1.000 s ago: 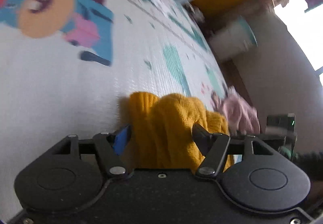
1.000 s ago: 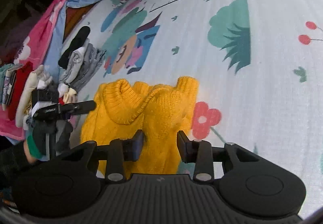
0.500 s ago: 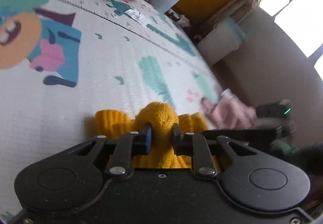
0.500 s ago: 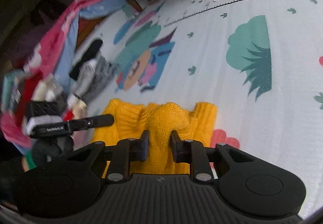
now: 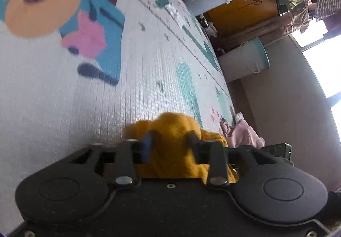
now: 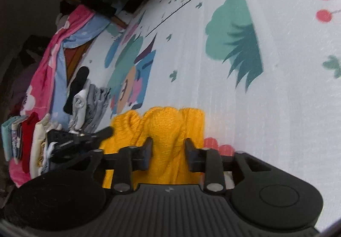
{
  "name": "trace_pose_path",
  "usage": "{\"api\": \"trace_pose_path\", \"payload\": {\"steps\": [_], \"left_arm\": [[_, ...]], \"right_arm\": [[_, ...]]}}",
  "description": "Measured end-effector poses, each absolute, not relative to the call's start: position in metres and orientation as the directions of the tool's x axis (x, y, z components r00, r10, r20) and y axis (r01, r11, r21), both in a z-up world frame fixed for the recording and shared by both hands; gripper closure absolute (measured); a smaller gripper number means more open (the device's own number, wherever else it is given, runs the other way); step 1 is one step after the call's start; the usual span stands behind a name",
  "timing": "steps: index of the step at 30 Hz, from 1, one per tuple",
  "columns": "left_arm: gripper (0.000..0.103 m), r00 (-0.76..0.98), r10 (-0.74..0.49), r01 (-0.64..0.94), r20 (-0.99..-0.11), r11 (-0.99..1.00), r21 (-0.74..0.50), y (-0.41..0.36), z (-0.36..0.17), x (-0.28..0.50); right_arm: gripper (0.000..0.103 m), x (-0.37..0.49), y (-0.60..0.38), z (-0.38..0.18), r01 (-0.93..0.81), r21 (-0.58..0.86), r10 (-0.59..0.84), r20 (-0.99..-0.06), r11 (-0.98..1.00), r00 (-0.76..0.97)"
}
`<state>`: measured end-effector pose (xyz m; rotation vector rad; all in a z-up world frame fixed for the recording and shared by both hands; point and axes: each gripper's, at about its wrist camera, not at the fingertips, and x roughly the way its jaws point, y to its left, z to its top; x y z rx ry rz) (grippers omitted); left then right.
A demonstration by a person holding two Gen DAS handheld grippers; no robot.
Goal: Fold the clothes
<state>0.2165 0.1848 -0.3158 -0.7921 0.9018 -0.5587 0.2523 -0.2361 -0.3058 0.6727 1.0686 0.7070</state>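
**Inspector:** While your left gripper (image 5: pixel 169 143) points down at the play mat (image 5: pixel 64 96), its fingers are spreading apart, and a bunched fold of the yellow knit sweater (image 5: pixel 174 130) sits between them. I cannot confirm that either pad presses on the knit; blur hides the contact. Where does the garment lie on your side?

**Operator:** Flat on the play mat (image 6: pixel 277 109), just ahead of my right gripper (image 6: pixel 168 150).

**Inspector:** Agreed. From your right wrist view the yellow knit sweater (image 6: pixel 162 126) lies folded on the mat, its far edge towards the cartoon figure print (image 6: pixel 127 87) and its right edge beside a red flower print (image 6: pixel 213 144). Your right fingers are also opening. A raised ridge of knit stands between them, with a gap visible on each side, so you are not clamping it.

**Operator:** And the left gripper, as seen from the right?

**Inspector:** Your left gripper (image 6: pixel 106 131) shows at the sweater's left edge, its tip over the yellow knit. Behind it stands a row of folded clothes (image 6: pixel 32 136), with a grey and white pile (image 6: pixel 89 104) further back and a pink and blue blanket (image 6: pixel 53 66) along the mat's edge. In your left wrist view a pink garment (image 5: pixel 245 134) lies just beyond the sweater, near the wall.
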Motion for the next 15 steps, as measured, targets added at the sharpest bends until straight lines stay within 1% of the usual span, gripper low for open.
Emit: {"api": "trace_pose_path", "payload": {"steps": [1, 2, 4, 6, 8, 10, 11, 12, 13, 14, 15], "left_arm": [[0.046, 0.536, -0.702, 0.087, -0.469, 0.598, -0.796, 0.190, -0.311, 0.212], [0.045, 0.554, -0.689, 0.083, -0.468, 0.605, -0.792, 0.194, -0.306, 0.207], [0.045, 0.598, -0.640, 0.119, -0.483, 0.667, -0.736, 0.197, -0.287, 0.191], [0.045, 0.621, -0.625, 0.208, -0.472, 0.713, -0.670, 0.188, -0.266, 0.173], [0.045, 0.603, -0.646, 0.355, -0.469, 0.743, -0.567, 0.166, -0.249, 0.152], [0.044, 0.570, -0.660, 0.504, -0.489, 0.751, -0.426, 0.139, -0.241, 0.134], [0.044, 0.554, -0.663, 0.562, -0.504, 0.744, -0.361, 0.126, -0.240, 0.126], [0.044, 0.542, -0.664, 0.609, -0.515, 0.732, -0.304, 0.114, -0.241, 0.119], [0.044, 0.541, -0.658, 0.636, -0.523, 0.728, -0.258, 0.104, -0.244, 0.115], [0.044, 0.547, -0.643, 0.645, -0.536, 0.732, -0.218, 0.096, -0.249, 0.113], [0.044, 0.553, -0.627, 0.647, -0.549, 0.738, -0.191, 0.090, -0.255, 0.113]], "right_arm": [[0.065, 0.251, -0.236, -0.300, -0.191, 0.770, 0.781, -0.539, 0.609, 0.317], [0.065, 0.249, -0.235, -0.293, -0.211, 0.750, 0.769, -0.553, 0.627, 0.321], [0.065, 0.242, -0.231, -0.275, -0.291, 0.686, 0.742, -0.581, 0.667, 0.334], [0.065, 0.230, -0.222, -0.252, -0.411, 0.570, 0.701, -0.606, 0.712, 0.375], [0.064, 0.211, -0.208, -0.227, -0.558, 0.425, 0.680, -0.612, 0.713, 0.403], [0.046, 0.188, -0.187, -0.211, -0.701, 0.289, 0.687, -0.617, 0.652, 0.384], [0.045, 0.176, -0.176, -0.207, -0.760, 0.218, 0.688, -0.620, 0.612, 0.376], [0.045, 0.163, -0.165, -0.208, -0.806, 0.147, 0.685, -0.627, 0.573, 0.372], [0.047, 0.153, -0.156, -0.210, -0.836, 0.094, 0.679, -0.636, 0.541, 0.368], [0.050, 0.149, -0.150, -0.217, -0.842, 0.077, 0.667, -0.651, 0.533, 0.363], [0.058, 0.146, -0.144, -0.224, -0.849, 0.061, 0.655, -0.666, 0.525, 0.357]]}}
